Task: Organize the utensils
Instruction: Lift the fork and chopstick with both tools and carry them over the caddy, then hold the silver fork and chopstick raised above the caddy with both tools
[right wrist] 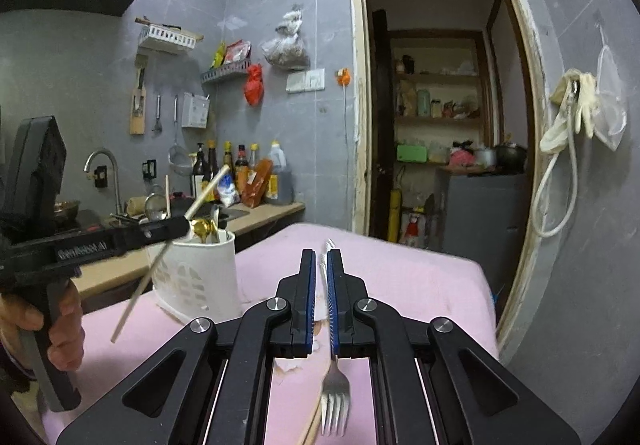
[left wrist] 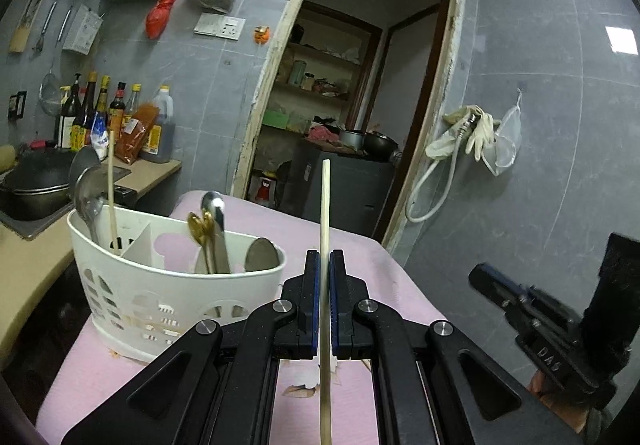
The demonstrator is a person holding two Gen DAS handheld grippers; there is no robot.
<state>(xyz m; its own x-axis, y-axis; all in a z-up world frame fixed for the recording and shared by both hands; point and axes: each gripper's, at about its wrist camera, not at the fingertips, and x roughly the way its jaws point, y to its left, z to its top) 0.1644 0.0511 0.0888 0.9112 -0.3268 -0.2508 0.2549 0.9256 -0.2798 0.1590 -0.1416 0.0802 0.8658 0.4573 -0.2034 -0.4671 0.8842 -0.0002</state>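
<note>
A: Nearest the lens, the left tool [left wrist: 324, 285] had its jaws pinched tight on a long pale wooden chopstick [left wrist: 325, 245], gripped partway along so it stood nearly upright, tip up.

B: Why that way?

A: My guess: upright, it could drop straight into the white perforated plastic utensil caddy [left wrist: 176, 285], which sat just left of it on the pink-covered surface [left wrist: 360, 245].

B: And the other hand?

A: The right tool [right wrist: 319, 285] was clamped on a slim silver metal fork [right wrist: 335, 397], handle pointing forward between the jaws, tines hanging back toward the camera.

B: What was in the caddy?

A: It was divided into compartments. One chopstick and a large steel spoon [left wrist: 86, 201] leaned at the left end; gold-coloured spoons [left wrist: 200, 229] and another steel one stood at the right. The matching chopstick suggested the held one belonged on the left.
</note>
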